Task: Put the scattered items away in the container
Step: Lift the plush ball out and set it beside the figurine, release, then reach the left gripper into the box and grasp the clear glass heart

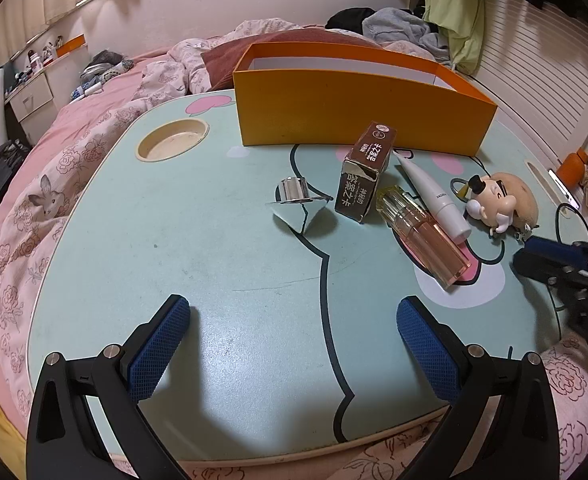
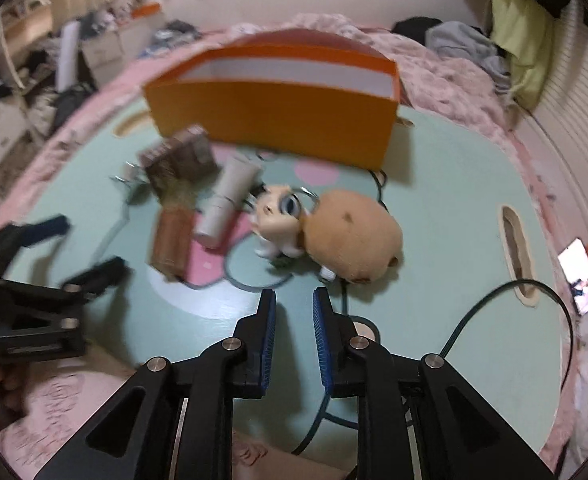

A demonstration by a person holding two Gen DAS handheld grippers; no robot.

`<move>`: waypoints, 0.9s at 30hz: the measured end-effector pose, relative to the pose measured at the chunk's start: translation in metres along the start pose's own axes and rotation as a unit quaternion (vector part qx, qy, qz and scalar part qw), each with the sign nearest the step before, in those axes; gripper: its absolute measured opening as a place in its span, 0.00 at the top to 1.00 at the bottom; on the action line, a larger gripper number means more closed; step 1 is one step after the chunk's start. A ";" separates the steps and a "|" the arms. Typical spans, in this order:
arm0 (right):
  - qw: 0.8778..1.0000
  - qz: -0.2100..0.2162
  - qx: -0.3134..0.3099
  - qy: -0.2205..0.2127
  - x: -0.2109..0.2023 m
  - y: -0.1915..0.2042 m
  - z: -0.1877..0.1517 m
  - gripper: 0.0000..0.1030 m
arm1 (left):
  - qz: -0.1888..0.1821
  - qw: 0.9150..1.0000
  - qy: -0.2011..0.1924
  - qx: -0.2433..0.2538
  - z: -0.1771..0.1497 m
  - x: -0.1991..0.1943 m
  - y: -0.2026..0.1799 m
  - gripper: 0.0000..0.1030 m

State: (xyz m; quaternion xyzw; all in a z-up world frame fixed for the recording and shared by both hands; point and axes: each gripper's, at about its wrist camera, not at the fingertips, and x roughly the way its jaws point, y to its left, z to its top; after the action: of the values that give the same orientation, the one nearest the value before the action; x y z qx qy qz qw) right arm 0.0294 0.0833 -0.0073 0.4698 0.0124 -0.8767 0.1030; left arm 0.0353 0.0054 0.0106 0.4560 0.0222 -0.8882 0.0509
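Plush toy point(image 2: 354, 236), soft and light, lies just before the orange box point(image 2: 273, 116); pinch its squashy body. Right tongs point(image 2: 294, 304) barely parted, empty; left tongs point(image 1: 294, 312) wide open.

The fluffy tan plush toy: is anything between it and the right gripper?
Nothing visible: bare mint-green tabletop lies between the right gripper and the tan plush toy. A black cable runs off to the side.
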 end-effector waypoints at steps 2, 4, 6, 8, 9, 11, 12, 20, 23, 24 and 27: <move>1.000 -0.024 0.004 -0.003 0.003 -0.001 -0.004 0.67 | 0.000 1.000 0.000 0.000 0.000 0.000 0.000 0.00; 0.999 -0.039 0.008 -0.005 0.004 -0.003 -0.006 0.50 | 0.000 1.000 0.000 0.000 0.000 0.000 0.000 0.00; 0.999 -0.028 0.017 -0.002 0.008 -0.008 -0.008 0.31 | 0.000 1.000 -0.001 0.001 0.000 0.000 0.000 0.00; 0.999 -0.008 0.031 0.011 0.015 -0.015 -0.010 0.11 | 0.000 1.000 -0.001 0.001 0.000 0.001 0.000 0.00; 0.999 -0.011 0.034 0.015 0.017 -0.015 -0.011 0.04 | 0.000 1.000 -0.001 0.001 0.000 0.000 0.000 0.00; 0.999 -0.010 0.034 0.017 0.018 -0.016 -0.013 0.04 | 0.000 1.000 -0.001 0.001 0.000 0.000 0.000 0.00; 0.999 -0.011 0.034 0.016 0.018 -0.016 -0.014 0.04 | -0.001 1.000 -0.001 0.001 0.000 0.000 0.000 0.00; 0.999 -0.010 0.035 0.016 0.016 -0.015 -0.018 0.02 | -0.001 1.000 -0.001 0.001 0.000 0.000 0.000 0.00; 0.999 -0.009 0.036 0.016 0.014 -0.013 -0.017 0.02 | -0.001 1.000 -0.002 -0.002 -0.001 0.000 0.002 0.00; 0.999 -0.007 0.048 0.016 0.012 -0.012 -0.018 0.02 | -0.008 1.000 -0.002 -0.006 -0.001 -0.001 0.004 0.00; 0.999 -0.007 0.049 0.016 0.010 -0.009 -0.013 0.01 | -0.030 0.999 -0.014 -0.019 0.004 -0.011 0.013 0.00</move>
State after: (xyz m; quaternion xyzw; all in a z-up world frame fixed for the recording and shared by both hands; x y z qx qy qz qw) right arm 0.0330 0.0922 -0.0235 0.4877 -0.0257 -0.8695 0.0740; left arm 0.0402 -0.0068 0.0220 0.4413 0.0522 -0.8953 0.0329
